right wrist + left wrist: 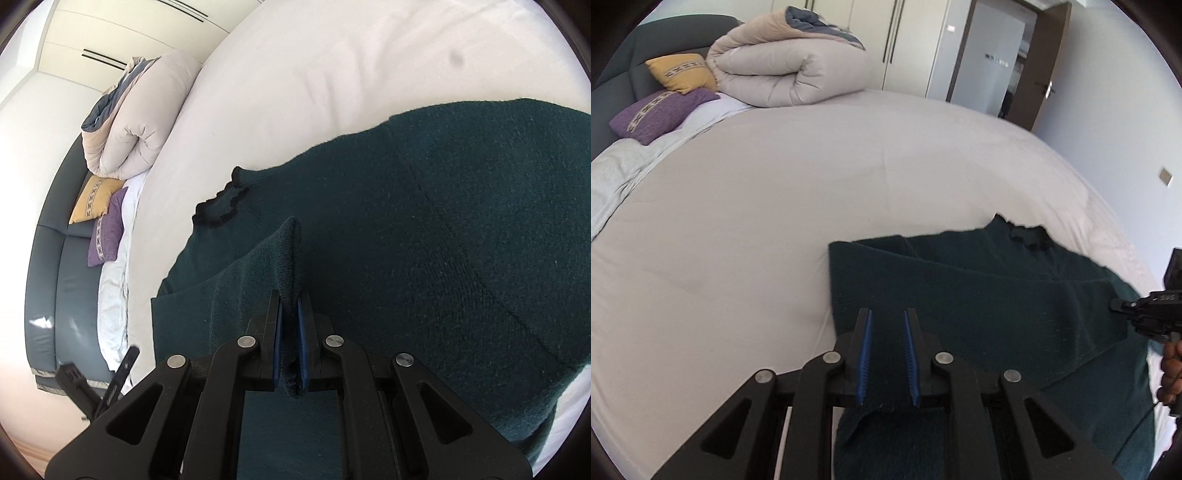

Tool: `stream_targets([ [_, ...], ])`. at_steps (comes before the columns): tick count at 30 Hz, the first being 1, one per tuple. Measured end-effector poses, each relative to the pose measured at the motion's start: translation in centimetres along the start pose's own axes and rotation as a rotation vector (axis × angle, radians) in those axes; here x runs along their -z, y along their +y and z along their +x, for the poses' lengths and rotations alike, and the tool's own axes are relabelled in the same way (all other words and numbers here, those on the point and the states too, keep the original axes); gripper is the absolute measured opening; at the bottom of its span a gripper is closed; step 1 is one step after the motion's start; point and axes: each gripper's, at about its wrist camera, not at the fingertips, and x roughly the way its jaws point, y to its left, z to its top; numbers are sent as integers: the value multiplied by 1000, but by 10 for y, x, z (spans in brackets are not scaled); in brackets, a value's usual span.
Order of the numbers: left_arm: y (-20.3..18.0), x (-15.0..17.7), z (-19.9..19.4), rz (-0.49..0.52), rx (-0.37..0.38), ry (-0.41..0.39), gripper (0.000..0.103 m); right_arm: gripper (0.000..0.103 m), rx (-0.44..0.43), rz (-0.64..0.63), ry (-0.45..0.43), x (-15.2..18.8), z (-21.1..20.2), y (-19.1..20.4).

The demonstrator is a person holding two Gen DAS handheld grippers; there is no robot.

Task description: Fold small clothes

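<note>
A dark green knit sweater (979, 295) lies on the white bed (757, 221), partly folded, its black-trimmed neck at the far edge. My left gripper (888, 314) hovers over the sweater's left edge with its blue-padded jaws apart; cloth lies between and under them, not pinched. In the right wrist view the sweater (443, 221) fills the frame. My right gripper (291, 295) is shut on a raised fold of the sweater's cuff or edge, which stands up between the pads. The right gripper also shows at the left wrist view's right edge (1145, 314).
A rolled beige duvet (790, 66) and yellow (683, 72) and purple (661, 114) cushions sit at the bed's head against a dark headboard. Wardrobe doors and an open doorway (997, 62) stand beyond. The bed's far edge curves to the right.
</note>
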Motion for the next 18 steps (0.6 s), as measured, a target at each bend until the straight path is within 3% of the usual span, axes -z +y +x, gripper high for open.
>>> stream_targets([
  [4,-1,13,43,32,-51,96,18,7,17,30,-5,-3,4,-11],
  [7,-3,19,43,56,-64,59,19,7,46,37,-16,-6,9,-21],
  [11,-10,19,35,88,-94,55,18,7,11,60,-32,-6,8,-31],
  [18,-21,33,41,176,-172,38,22,8,61,-58,-95,2,-2,-3],
])
